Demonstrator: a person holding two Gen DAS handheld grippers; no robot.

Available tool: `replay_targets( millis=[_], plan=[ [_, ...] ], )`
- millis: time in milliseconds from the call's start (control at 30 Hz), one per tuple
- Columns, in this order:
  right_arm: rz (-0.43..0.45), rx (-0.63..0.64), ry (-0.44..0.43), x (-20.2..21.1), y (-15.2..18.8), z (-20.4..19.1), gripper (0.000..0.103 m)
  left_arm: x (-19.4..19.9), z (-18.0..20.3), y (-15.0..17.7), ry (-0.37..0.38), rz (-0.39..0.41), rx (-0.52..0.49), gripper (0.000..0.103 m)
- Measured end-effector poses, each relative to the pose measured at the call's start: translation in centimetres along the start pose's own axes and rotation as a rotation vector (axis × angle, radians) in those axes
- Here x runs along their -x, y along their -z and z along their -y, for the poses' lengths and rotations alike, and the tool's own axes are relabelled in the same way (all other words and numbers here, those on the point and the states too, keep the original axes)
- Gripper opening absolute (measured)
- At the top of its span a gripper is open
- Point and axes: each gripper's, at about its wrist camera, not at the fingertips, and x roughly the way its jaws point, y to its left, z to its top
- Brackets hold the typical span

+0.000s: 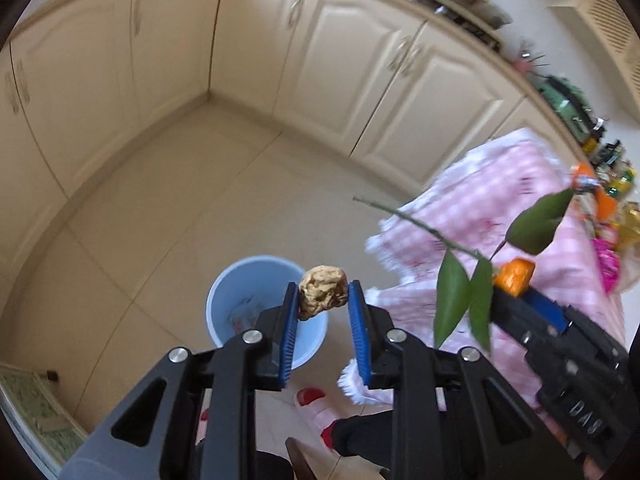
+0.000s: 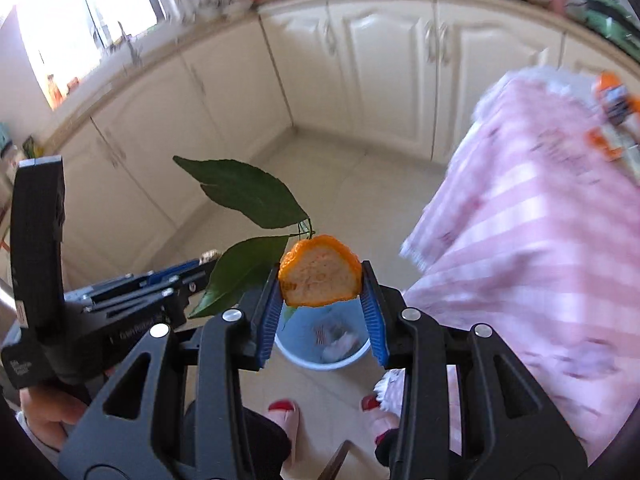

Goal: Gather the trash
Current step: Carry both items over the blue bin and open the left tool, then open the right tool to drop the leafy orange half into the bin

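Note:
My left gripper [image 1: 323,294] is shut on a crumpled brown lump [image 1: 322,290], pinched between its blue pads above the light blue bin [image 1: 236,292] on the floor. My right gripper [image 2: 320,280] is shut on a piece of orange peel [image 2: 319,276] with a twig and green leaves [image 2: 248,194] attached; the bin [image 2: 320,360], holding some scraps, lies directly beneath it. In the left wrist view the right gripper [image 1: 516,284] shows at the right with the peel [image 1: 514,276] and leaves [image 1: 454,294]. The left gripper [image 2: 200,266] appears at the left of the right wrist view.
A table under a pink checked cloth [image 1: 500,216] stands right of the bin, with orange packets and other items [image 2: 612,108] on it. Cream cabinets [image 1: 340,60] line the far walls. A person's feet in pink slippers [image 2: 286,416] stand just behind the bin.

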Motion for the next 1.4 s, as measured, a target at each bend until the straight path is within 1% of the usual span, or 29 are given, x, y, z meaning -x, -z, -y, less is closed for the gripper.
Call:
replay_targets(
  millis=[100,167,267,300,333,367,433,467,567,767,1033,1100,1133,1167,1200,1233,1300,1400],
  plan=[
    [-0.058,-0.010,0.005,-3.3,0.0,0.4,0.037,-3.2,-1.3,-0.8,-0.020,-0.049,0.015,0.024],
    [-0.083,-0.020,0.004,-4.8,0.0,0.6,0.037,-4.6,-1.6,-1.3,-0.003,-0.070,0.029,0.025],
    [-0.109,-0.027,0.009,-6.5,-0.1,0.7,0.037,-6.5,-2.3,-2.2,-0.003,-0.085,0.060,0.026],
    [-0.117,-0.028,0.010,-7.1,-0.1,0.7,0.037,-7.1,-2.5,-2.4,0.015,-0.095,0.076,0.027],
    [-0.124,-0.028,0.011,-7.5,0.0,0.7,0.037,-7.3,-2.8,-2.4,0.023,-0.098,0.091,0.032],
    [-0.128,-0.028,0.012,-7.7,-0.1,0.8,0.037,-7.5,-2.9,-2.4,0.020,-0.094,0.100,0.041],
    [-0.139,-0.025,0.013,-8.3,-0.1,0.7,0.037,-7.6,-3.2,-2.3,0.000,-0.075,0.111,0.048],
    [-0.143,-0.024,0.014,-8.6,0.0,0.5,0.037,-7.6,-3.4,-2.3,-0.005,-0.073,0.114,0.048],
    [-0.152,-0.019,0.014,-9.1,0.1,0.2,0.037,-7.8,-3.6,-2.0,-0.008,-0.080,0.122,0.048],
    [-0.167,0.000,0.005,-9.6,0.3,-0.4,0.038,-6.9,-4.6,-1.3,-0.040,-0.077,0.138,0.048],
    [-0.158,0.033,-0.014,-10.2,-0.2,-2.4,0.039,-5.4,-6.0,-0.8,-0.075,-0.063,0.137,0.049],
    [-0.139,0.037,-0.024,-10.2,-0.6,-2.8,0.040,-5.0,-6.5,-0.9,-0.083,-0.056,0.145,0.049],
    [-0.123,0.040,-0.029,-10.3,-0.9,-3.0,0.045,-4.7,-6.7,-0.9,-0.083,-0.049,0.151,0.049],
    [-0.112,0.043,-0.033,-10.3,-1.1,-3.1,0.060,-4.5,-6.9,-1.0,-0.086,-0.044,0.156,0.048],
    [-0.097,0.049,-0.026,-10.5,-1.2,-3.1,0.062,-4.2,-7.1,-1.1,-0.099,-0.039,0.162,0.049],
    [-0.099,0.051,-0.016,-10.7,-1.4,-3.0,0.064,-4.0,-7.1,-1.2,-0.100,-0.036,0.164,0.049],
    [-0.108,0.036,-0.021,-10.7,-1.5,-2.6,0.064,-3.3,-7.1,-1.3,-0.094,-0.027,0.160,0.049],
    [-0.101,0.032,-0.009,-9.9,-1.3,-2.3,0.064,-2.2,-6.7,-1.5,-0.106,-0.005,0.143,0.049]
  ],
)
